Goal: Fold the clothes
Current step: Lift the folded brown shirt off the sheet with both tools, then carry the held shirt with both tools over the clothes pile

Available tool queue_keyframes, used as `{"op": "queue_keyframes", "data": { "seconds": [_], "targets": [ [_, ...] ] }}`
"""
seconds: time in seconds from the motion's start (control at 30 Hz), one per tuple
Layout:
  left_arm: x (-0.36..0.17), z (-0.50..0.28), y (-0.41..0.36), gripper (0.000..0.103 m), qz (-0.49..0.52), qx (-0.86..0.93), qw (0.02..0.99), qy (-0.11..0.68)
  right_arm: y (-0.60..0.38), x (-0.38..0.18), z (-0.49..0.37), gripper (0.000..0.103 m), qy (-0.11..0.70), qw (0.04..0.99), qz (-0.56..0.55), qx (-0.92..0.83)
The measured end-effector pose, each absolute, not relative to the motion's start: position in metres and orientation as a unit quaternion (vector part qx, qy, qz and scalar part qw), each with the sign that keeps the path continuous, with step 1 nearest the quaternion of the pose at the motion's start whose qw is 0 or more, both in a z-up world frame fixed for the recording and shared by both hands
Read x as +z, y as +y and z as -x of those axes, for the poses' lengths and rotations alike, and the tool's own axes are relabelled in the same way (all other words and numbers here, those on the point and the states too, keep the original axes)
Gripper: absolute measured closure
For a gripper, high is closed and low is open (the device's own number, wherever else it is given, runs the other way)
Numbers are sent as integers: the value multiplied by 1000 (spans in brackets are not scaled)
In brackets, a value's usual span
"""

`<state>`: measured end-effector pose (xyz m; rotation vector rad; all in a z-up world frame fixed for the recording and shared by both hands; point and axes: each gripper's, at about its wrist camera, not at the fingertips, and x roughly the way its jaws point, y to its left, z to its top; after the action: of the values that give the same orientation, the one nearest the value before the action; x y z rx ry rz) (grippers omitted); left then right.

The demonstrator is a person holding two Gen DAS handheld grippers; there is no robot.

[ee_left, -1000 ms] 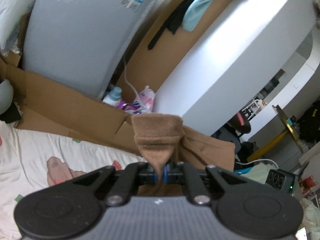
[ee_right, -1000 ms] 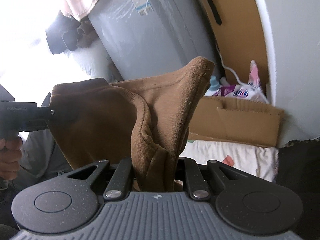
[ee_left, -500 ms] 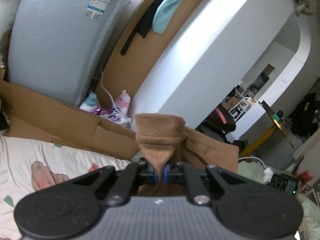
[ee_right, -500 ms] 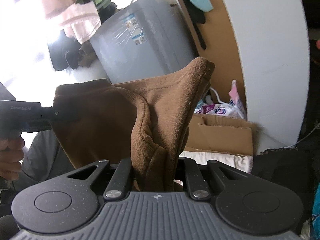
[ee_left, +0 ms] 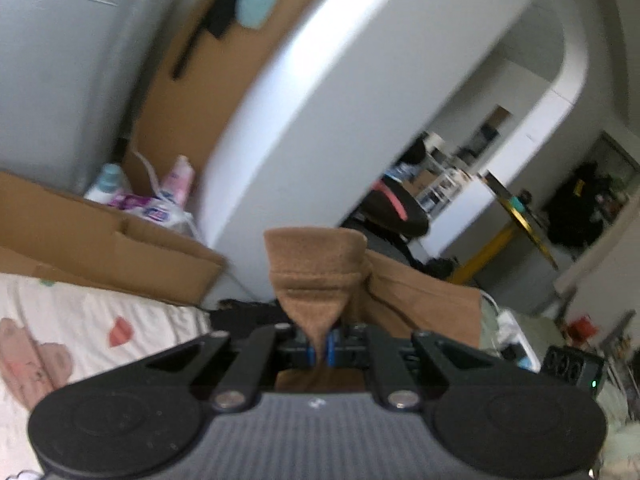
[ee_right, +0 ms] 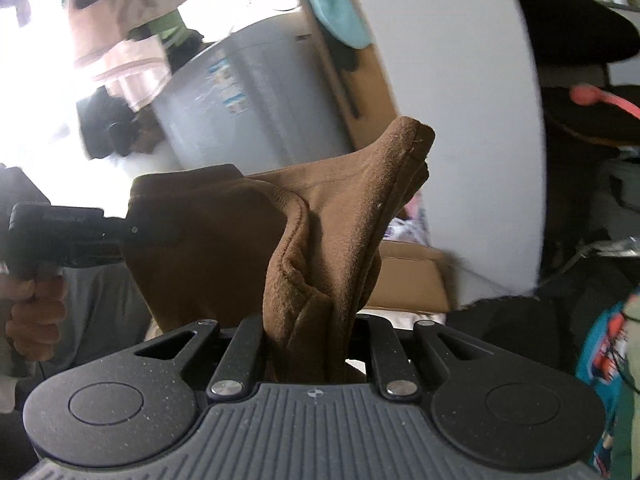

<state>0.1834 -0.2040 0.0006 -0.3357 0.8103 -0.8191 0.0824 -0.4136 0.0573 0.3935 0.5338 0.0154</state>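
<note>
a: brown fleece, is that what you're holding?

b: yes. a brown fleece garment point(ee_right: 224, 248) hangs in the air between my two tongs. my left tongs point(ee_left: 320, 350) are pinched nearly closed on one thin corner of it; the cloth fans up from the blue pads into a folded point.

a: and the right?

b: my right tongs point(ee_right: 310, 356) are clamped narrowly on a thick bunched fold with a seam. from that camera i see my left hand point(ee_right: 34, 310) gripping its handle at the garment's far edge.

a: what's below?

b: a bed sheet point(ee_left: 80, 320) with pink prints, beside a cardboard box point(ee_left: 100, 248) and a grey appliance point(ee_right: 248, 108).
</note>
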Motion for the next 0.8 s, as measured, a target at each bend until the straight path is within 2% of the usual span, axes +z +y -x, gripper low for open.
{"op": "queue_keyframes", "data": {
  "seconds": [0.43,0.8],
  "targets": [
    [-72,-198,-256,97,130,-440,797,392,-454,6,-56,91,247,947,-189,-81],
    [-123,-205,-298,97,119,-467,771,417,-477,-49,-53,91,266,931,-195,-153]
  ]
}}
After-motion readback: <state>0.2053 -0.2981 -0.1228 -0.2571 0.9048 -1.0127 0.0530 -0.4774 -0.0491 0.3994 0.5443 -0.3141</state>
